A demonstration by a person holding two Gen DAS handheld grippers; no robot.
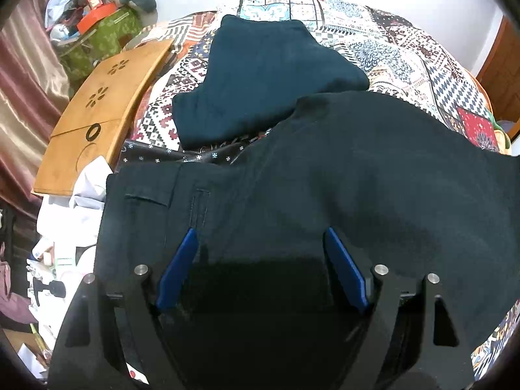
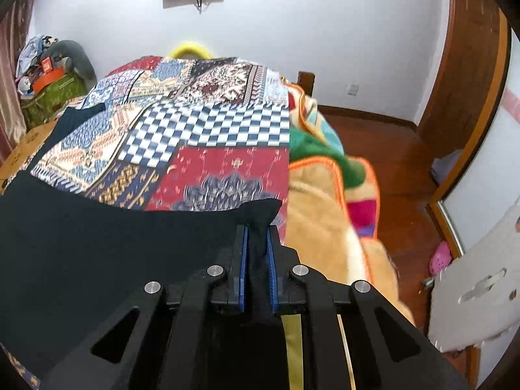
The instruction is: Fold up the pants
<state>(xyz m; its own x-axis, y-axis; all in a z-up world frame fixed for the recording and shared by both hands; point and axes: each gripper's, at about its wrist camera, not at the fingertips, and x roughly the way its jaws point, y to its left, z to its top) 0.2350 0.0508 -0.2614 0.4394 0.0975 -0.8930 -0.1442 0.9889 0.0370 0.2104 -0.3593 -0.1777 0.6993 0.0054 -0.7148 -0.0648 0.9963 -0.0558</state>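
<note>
A patchwork bedspread [image 1: 406, 52] covers the bed, and everything else is placed against it. Black pants [image 1: 325, 175] lie spread over its near part, waistband end toward the wooden lap tray [image 1: 97, 104] at the bedspread's left edge. A folded dark teal garment [image 1: 266, 74] rests on the bedspread just beyond the pants. The left gripper [image 1: 260, 240] hovers over the pants, its blue fingers [image 1: 177, 269] spread wide apart. The right gripper [image 2: 257, 237] has its fingers pressed together on a corner of the pants at the bedspread's right edge, beside a plush blanket [image 2: 325, 227].
</note>
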